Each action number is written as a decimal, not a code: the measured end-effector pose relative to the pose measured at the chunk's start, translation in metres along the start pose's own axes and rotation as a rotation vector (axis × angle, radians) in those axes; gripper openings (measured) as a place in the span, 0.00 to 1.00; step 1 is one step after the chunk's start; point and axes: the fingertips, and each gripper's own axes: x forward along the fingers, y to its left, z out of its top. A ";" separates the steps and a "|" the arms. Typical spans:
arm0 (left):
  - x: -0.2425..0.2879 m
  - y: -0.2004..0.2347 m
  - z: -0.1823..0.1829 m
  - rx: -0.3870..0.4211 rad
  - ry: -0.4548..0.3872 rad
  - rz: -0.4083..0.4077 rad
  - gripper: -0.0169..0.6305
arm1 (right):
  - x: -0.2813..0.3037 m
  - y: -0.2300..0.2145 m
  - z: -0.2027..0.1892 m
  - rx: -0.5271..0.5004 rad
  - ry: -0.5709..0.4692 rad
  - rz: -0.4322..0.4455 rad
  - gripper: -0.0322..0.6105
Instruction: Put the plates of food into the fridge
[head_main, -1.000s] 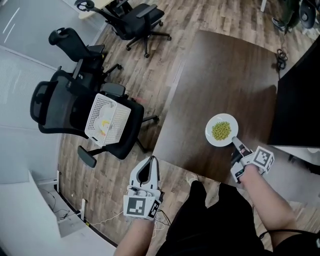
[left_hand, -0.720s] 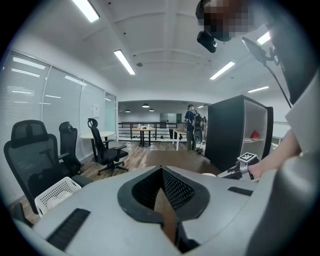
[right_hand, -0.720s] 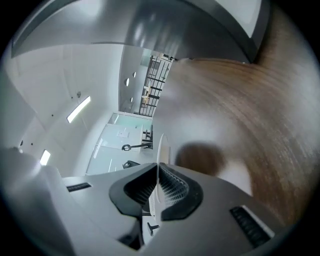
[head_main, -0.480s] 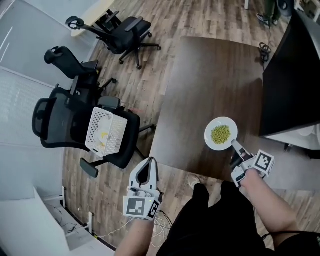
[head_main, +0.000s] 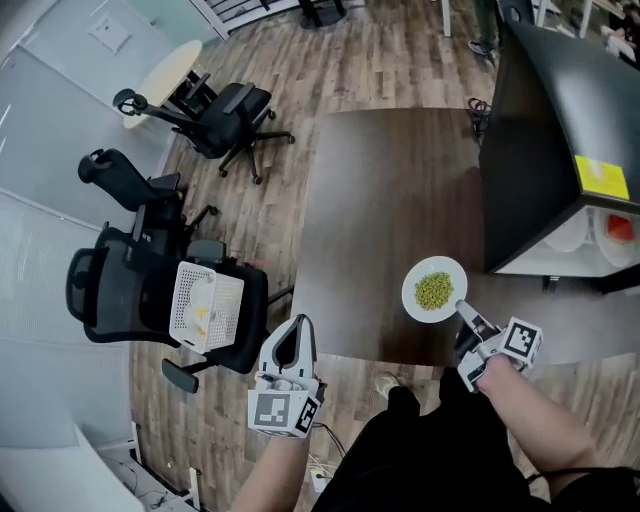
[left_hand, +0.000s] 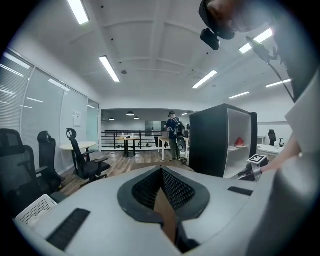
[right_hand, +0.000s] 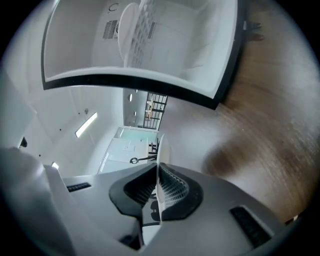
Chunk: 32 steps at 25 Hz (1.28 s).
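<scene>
The dark table (head_main: 400, 190) fills the middle of the head view. The black fridge (head_main: 535, 120) stands at its right edge. Its white interior (head_main: 560, 262) is open towards you and has white plates (head_main: 570, 235) on a shelf. An office chair (head_main: 130, 290) to the left of the table carries a white basket (head_main: 207, 305) on its seat.

Your right forearm (head_main: 530, 410) reaches forward from your body and angles left towards the table's near right corner. Your left forearm (head_main: 270, 478) points straight ahead over the floor, well clear of the table's near left corner.

Your right gripper (head_main: 463, 309) is clenched on the near rim of the plate of food (head_main: 434, 290), and its own view shows the thin white rim edge-on between the pads. Your left gripper (head_main: 299, 322) has its jaws closed with nothing between them.

The plate is held level at the table's near right corner, just beside the fridge's open front. It is round and white with a plain rim. A loose heap of green peas (head_main: 433, 290) covers its centre.
</scene>
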 end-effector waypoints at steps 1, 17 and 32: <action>0.004 -0.004 0.002 0.005 -0.004 -0.016 0.03 | -0.007 0.000 0.002 0.001 -0.013 0.005 0.08; 0.065 -0.109 0.039 0.096 -0.057 -0.297 0.03 | -0.121 0.017 0.022 0.028 -0.229 0.042 0.08; 0.095 -0.197 0.056 0.131 -0.070 -0.469 0.03 | -0.222 0.019 0.077 0.037 -0.493 0.024 0.08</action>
